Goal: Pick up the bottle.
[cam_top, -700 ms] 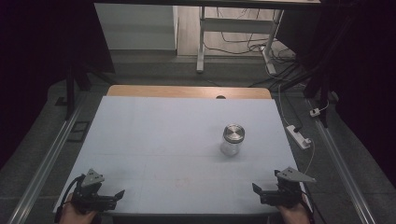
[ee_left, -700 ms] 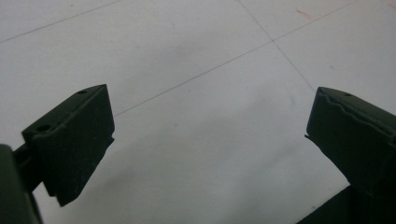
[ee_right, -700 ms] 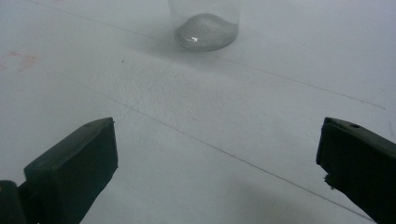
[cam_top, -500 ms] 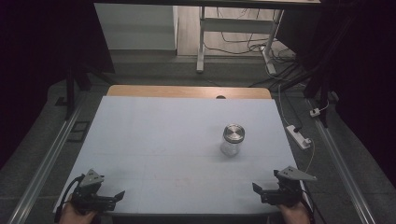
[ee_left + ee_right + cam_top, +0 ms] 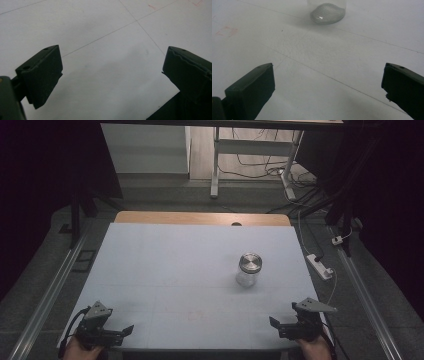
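The table carried a pale sheet under dim light, with dark floor and cables beyond its far edge. A glass jar with a metal lid stood upright on the sheet, right of centre and well apart from both grippers. It appeared untouched, so the work was judged not yet begun: approach, grasp and any handling of the lid all remained. The right gripper rested at the near edge, nearest the jar and aimed toward it, jaws apart and empty. The left gripper lay at the near-left corner, farther from the jar, jaws likewise apart.
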A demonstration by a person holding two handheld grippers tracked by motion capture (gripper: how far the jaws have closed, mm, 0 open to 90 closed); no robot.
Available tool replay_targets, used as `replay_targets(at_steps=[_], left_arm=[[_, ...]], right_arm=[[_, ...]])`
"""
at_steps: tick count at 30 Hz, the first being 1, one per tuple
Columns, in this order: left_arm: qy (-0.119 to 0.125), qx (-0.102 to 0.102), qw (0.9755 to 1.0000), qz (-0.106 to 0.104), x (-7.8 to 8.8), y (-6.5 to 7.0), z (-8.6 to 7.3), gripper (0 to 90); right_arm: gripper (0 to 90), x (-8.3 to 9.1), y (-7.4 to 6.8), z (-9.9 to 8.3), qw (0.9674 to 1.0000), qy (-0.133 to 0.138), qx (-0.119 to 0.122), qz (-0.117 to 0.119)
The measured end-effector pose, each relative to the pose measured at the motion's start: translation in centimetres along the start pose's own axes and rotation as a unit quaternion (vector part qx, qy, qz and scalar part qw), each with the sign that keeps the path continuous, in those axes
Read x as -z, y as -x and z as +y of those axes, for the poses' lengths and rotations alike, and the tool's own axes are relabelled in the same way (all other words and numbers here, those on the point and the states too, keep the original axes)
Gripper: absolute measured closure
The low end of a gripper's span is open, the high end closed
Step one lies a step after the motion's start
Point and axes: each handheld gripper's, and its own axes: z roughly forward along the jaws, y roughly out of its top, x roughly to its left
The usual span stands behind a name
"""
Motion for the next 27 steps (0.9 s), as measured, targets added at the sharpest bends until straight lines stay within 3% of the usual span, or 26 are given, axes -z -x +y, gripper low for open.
replay_targets(at_steps=[14,27], left_arm=[[0.002,0.000,1.0000,-0.006,0.0,-0.1,0.0,3.7],[0.000,0.004,1.0000,-0.005,0.1,-0.1,-0.1,3.7]], right_arm=[[0.0,0.2,-0.3,0.5,0.9998,0.016,0.010,0.006],[0.0,-0.5,-0.8,1.1,0.9988,0.024,0.028,0.033]])
